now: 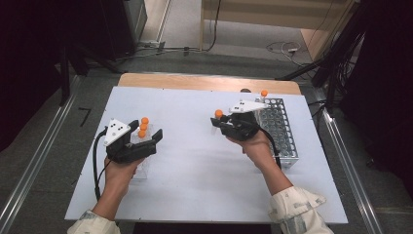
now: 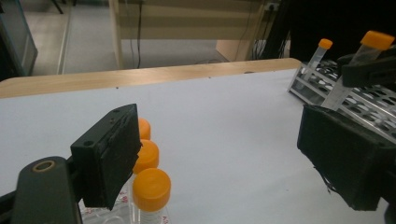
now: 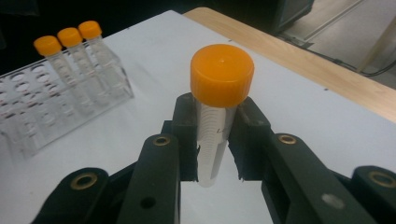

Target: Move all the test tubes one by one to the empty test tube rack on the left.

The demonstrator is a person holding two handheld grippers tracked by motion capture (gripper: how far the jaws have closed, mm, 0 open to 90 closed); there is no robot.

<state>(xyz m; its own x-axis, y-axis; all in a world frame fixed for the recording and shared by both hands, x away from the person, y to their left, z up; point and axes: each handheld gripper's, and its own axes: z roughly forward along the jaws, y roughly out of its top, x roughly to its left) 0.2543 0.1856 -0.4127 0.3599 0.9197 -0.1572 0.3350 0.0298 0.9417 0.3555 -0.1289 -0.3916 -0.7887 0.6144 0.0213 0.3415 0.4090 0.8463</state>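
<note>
Tubes with orange screw caps, three in a row (image 1: 143, 126), stand upright in a clear plastic rack (image 1: 140, 168) at about eight o'clock on the white surface (image 1: 195, 190). The left hand-held gripper (image 1: 148, 139) hangs over that rack with its jaws spread wide and nothing between them; in the left gripper view the nearest orange cap (image 2: 151, 188) sits just beside the left jaw, below and slightly toward five o'clock of it.

Moving right, the right hand-held gripper (image 1: 220, 123) sits near the centre-right of the surface, clamped narrow on a clear plastic tube with an orange cap (image 3: 219, 93). The tube's long axis runs upright, cap above the jaws and tip below them, clear of the surface as far as I can tell.

Farther right, at about three o'clock, lies a grey metal perforated rack (image 1: 280, 131) with one orange-capped tube (image 1: 264, 93) already standing at its far end. This rack lies just beside the right hand-held gripper, toward two o'clock of it, so the right hand is plainly the nearer one; placing the held tube likely means carrying it that way and lowering it tip-first into a free hole.
</note>
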